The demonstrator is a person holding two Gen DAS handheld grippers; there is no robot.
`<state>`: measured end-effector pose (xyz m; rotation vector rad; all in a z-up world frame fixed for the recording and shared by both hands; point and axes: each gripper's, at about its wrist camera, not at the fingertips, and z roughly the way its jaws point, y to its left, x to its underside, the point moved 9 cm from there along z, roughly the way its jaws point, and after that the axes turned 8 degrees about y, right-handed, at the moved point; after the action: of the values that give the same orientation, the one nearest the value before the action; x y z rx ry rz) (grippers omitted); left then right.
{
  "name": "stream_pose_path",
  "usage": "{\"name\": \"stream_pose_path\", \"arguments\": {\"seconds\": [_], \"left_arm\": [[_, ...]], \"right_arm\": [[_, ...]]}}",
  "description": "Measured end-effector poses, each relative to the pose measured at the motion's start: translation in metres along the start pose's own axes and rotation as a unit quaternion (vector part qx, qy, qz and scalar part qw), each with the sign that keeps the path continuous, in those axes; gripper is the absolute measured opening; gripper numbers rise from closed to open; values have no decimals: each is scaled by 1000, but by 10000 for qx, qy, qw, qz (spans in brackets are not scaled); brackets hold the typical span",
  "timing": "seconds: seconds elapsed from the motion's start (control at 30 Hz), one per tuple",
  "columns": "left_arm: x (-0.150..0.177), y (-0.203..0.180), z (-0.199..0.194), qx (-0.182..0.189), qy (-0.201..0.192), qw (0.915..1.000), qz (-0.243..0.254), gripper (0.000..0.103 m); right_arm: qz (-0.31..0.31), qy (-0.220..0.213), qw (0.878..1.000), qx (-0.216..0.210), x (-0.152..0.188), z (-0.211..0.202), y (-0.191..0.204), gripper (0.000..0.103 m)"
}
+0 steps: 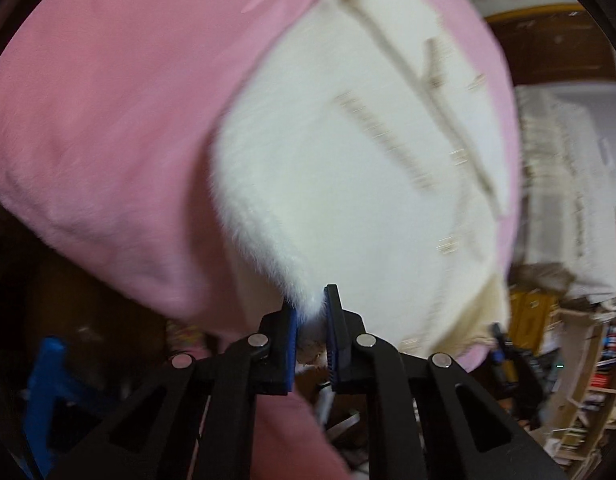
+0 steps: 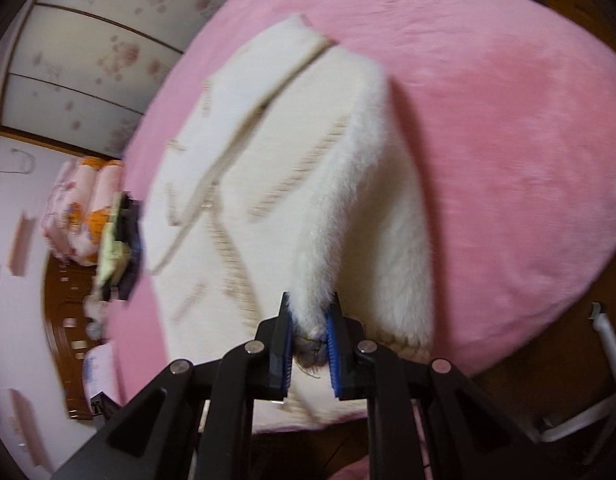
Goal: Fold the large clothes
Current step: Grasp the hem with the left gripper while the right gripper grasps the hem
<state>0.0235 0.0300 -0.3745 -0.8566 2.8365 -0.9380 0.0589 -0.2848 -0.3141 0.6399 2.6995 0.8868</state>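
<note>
A large cream-white fuzzy cardigan (image 1: 348,160) with beige stitched trim lies on a pink bed. In the left wrist view my left gripper (image 1: 311,320) is shut on a fluffy edge of the cardigan and lifts it off the bed. In the right wrist view the cardigan (image 2: 268,160) stretches away across the bed. My right gripper (image 2: 310,328) is shut on another fuzzy corner of it, raised into a fold above the flat part. Both views are blurred by motion.
The pink blanket (image 1: 108,120) (image 2: 488,140) covers the bed around the garment. A small stack of dark and yellowish folded items (image 2: 122,248) lies at the bed's left edge. Patterned bolsters (image 2: 80,208), wooden furniture (image 1: 556,48) and cluttered shelves (image 1: 588,380) stand beyond the bed.
</note>
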Motion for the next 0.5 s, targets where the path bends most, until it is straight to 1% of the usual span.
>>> {"name": "stream_pose_path", "arguments": {"seconds": [0.03,0.1,0.2,0.27,0.3,0.4,0.5], "left_arm": [[-3,-10,-4,141,-66,9999,7,9],[-11,-36,-14,550,-229,9982,2,9],[-33,-74,-34,914,-563,9942,11,8],[-47,-99,-45,1117,-697,9913,43,8],[-52,-111,-48,1151,-777,9903,52,8],[-74,-142,-65,1266,-1089,9859,67,8],[-95,-161,-84,1377,-1424,9802,-6,8]], "right_arm": [[-20,21,9999,-116,-3,2,9,13],[-27,36,9992,-399,-11,7,29,13],[-23,56,9973,-726,-25,6,47,13],[21,68,9958,-916,-38,3,60,13],[-76,38,9960,-892,-47,-1,70,13],[-676,-59,9944,-811,-68,-14,98,13],[-718,-69,9897,-1238,-95,-24,117,13]]}}
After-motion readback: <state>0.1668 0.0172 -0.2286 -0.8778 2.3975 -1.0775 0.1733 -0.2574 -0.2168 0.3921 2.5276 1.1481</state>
